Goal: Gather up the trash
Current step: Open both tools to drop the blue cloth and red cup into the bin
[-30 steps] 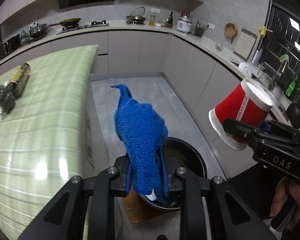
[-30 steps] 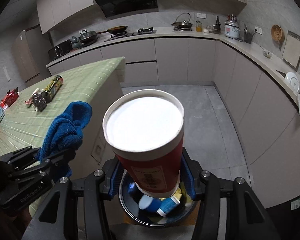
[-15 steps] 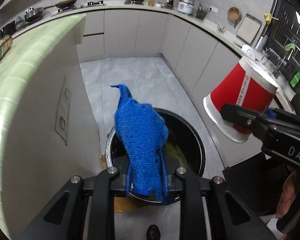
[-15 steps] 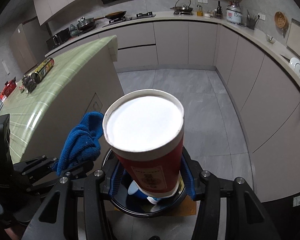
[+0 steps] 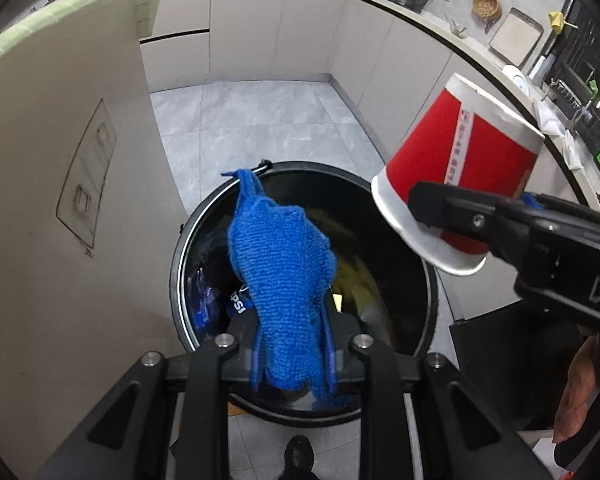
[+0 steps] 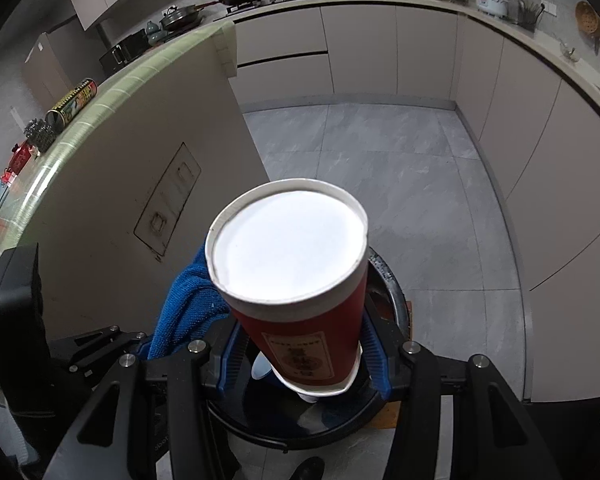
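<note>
We hold a blue cloth [image 5: 280, 276] pinched tight in our left gripper [image 5: 292, 344], hanging over the round black trash bin [image 5: 430, 296] on the floor. Our right gripper [image 6: 300, 360] clamps a red paper cup [image 6: 296, 280] by its narrow end, also above the bin. Inside the bin lies what may be cans and yellow scraps. Beside it stands the island cabinet [image 5: 60, 160].

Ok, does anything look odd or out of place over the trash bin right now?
Yes. The left gripper holds a blue knitted cloth over the black trash bin; it looks reusable, not trash. The red paper cup in the right gripper looks ordinary.
</note>
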`<state>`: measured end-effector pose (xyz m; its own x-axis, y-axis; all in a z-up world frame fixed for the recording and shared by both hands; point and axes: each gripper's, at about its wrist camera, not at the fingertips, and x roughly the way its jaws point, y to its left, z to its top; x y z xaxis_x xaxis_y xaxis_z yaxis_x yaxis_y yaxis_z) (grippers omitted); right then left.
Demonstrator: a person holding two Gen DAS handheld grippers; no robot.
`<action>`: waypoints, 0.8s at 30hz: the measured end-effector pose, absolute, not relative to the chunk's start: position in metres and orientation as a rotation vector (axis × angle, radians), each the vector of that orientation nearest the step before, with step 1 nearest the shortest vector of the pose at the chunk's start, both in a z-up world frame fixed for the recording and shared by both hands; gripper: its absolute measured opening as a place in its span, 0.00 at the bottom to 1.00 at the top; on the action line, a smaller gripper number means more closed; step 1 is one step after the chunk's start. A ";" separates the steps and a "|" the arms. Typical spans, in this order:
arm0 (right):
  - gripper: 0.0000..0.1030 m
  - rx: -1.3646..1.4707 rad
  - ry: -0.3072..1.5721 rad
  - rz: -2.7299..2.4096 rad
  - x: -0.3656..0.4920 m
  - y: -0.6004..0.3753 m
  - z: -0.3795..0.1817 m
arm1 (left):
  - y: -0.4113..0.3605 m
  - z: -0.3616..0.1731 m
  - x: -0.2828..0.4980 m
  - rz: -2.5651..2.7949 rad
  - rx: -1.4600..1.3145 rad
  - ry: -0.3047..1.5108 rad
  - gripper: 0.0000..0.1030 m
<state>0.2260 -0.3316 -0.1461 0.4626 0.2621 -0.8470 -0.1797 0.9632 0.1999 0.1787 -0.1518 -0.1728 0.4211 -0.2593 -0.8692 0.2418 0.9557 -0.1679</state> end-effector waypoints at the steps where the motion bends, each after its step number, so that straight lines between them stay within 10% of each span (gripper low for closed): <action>1: 0.53 0.087 1.059 0.277 0.228 -0.331 -0.148 | -0.152 -0.174 0.180 -0.310 -0.020 1.091 0.26; 3: 0.58 0.099 1.071 0.317 0.234 -0.328 -0.156 | -0.153 -0.178 0.181 -0.313 -0.041 1.075 0.42; 5: 0.81 0.089 1.079 0.318 0.240 -0.329 -0.162 | -0.151 -0.178 0.178 -0.237 -0.004 1.052 0.97; 7: 0.98 0.119 1.066 0.243 0.245 -0.341 -0.161 | -0.146 -0.170 0.172 -0.223 -0.009 1.013 0.98; 24: 0.98 0.134 0.969 0.131 0.238 -0.381 -0.106 | -0.135 -0.116 0.173 -0.188 -0.027 0.935 0.98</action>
